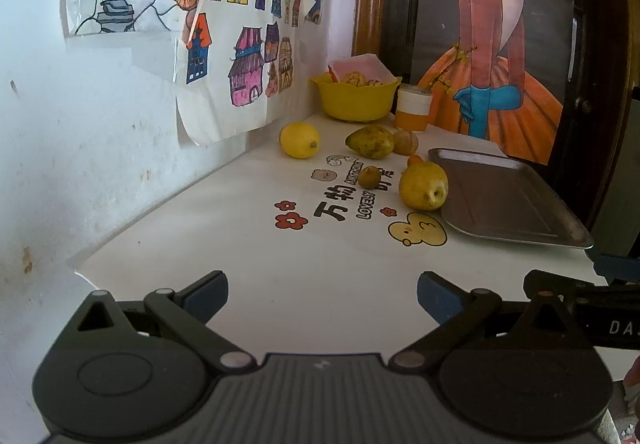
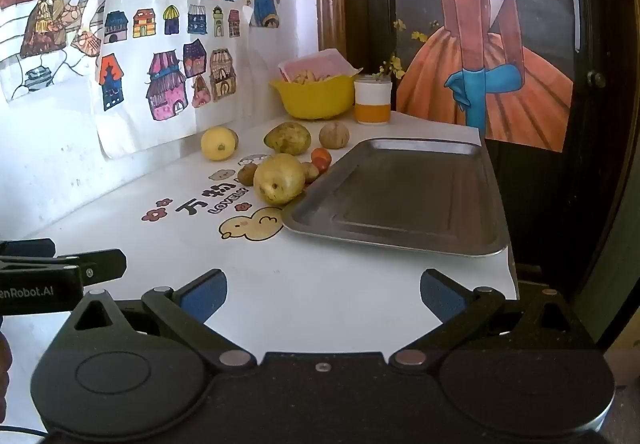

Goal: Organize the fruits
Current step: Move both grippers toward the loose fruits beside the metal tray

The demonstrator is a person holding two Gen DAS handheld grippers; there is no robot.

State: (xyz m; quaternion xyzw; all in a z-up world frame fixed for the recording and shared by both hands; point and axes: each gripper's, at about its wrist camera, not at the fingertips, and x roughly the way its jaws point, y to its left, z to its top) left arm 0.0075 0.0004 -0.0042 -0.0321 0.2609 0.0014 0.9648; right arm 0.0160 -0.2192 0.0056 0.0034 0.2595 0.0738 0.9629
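Both sets of tongs are hanging low over the near end of the white counter [image 2: 320, 284] with nothing in them: the left tongs [image 1: 322, 296] have their blue pads spread wide apart, and same deal for the right tongs [image 2: 323, 294], wide apart and gripping nothing. The fruit is all bunched up further back on the counter, well apart from either tool. There's a big yellow pear [image 2: 279, 178] sitting just beside the left edge of the metal tray [image 2: 400, 196], maybe touching the rim, hard to say. Tucked right behind it are a small brownish fruit [image 2: 247, 173], another little brown one [image 2: 310, 171] and a small orange-red fruit [image 2: 321, 159]. Further back you've got a lemon [image 2: 218, 143] near the wall, a speckled greenish pear [image 2: 287, 138] and a round tan fruit [image 2: 334, 135] next to that. The tray itself is lying flat on the right side of the counter with nothing in it. Way at the back corner there's a yellow bowl [image 2: 316, 100] with some stuff piled in it, can't really make out what, and a white and orange cup [image 2: 373, 102] right beside it. The counter top has cartoon duck and flower prints with some lettering on it. Kids' drawings [image 2: 160, 64] of houses are taped on the wall to the left, and a painting of a figure in an orange dress [image 2: 484, 76] leans at the back right.
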